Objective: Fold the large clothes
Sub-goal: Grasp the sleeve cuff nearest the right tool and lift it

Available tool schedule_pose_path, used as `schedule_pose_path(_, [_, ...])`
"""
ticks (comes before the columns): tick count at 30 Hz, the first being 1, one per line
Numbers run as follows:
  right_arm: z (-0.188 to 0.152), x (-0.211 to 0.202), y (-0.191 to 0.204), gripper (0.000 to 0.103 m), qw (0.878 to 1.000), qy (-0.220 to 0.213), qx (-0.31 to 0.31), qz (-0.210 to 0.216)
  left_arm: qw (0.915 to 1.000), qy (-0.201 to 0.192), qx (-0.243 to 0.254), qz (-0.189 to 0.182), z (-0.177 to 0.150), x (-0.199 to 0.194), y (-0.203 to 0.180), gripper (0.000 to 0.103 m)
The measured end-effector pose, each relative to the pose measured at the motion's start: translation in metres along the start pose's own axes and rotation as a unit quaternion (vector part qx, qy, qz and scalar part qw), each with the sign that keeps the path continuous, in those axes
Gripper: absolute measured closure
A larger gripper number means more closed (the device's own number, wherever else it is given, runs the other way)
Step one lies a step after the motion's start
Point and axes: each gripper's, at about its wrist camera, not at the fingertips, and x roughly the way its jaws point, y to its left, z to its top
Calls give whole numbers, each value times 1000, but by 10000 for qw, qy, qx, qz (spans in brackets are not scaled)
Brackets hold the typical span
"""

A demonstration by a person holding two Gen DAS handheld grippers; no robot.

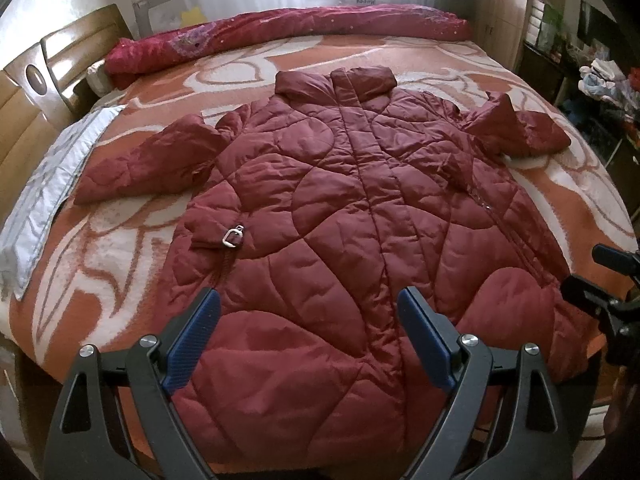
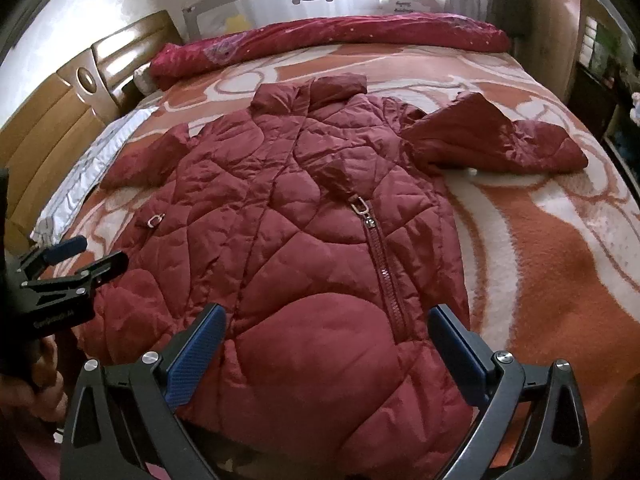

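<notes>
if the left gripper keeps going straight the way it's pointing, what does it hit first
Most likely the dark red quilted coat: the open left gripper points down at its lower half, nothing between them, though depth is hard to judge.

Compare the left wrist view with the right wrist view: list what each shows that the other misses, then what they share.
Left wrist only: the left gripper from behind, jaws wide over the coat's hem, and cluttered shelves at the right edge.

Right wrist only: the right gripper, open above the hem, the pocket zipper's metal pull, and a hand holding the left gripper.

Both: the quilted maroon coat spread flat, the orange-and-white blanket, the rolled red quilt, and the wooden headboard.
</notes>
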Motion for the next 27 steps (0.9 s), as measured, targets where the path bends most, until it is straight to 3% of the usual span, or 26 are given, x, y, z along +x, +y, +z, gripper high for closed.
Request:
schedule_pose_path(4, [6, 5, -19, 2, 9998, -7, 210, -5, 10000, -21, 24, 49, 6, 9, 5, 12])
schedule_pose_path(10, [24, 14, -64, 2, 9980, -89, 620, -114, 9987, 351, 88, 352, 20, 29, 9, 12])
schedule_pose_path(13, [36, 19, -90, 2, 9961, -138, 864, -149, 9990, 276, -15, 363, 30, 37, 15, 12])
schedule_pose_path(16, [47, 24, -116, 2, 9940, -203, 1050, -243, 9993, -96, -155, 313, 44, 42, 21, 12])
schedule_pose_path(27, [86, 53, -216, 3, 9808, -459, 1799, -604, 9982, 97, -295, 515, 70, 69, 32, 12])
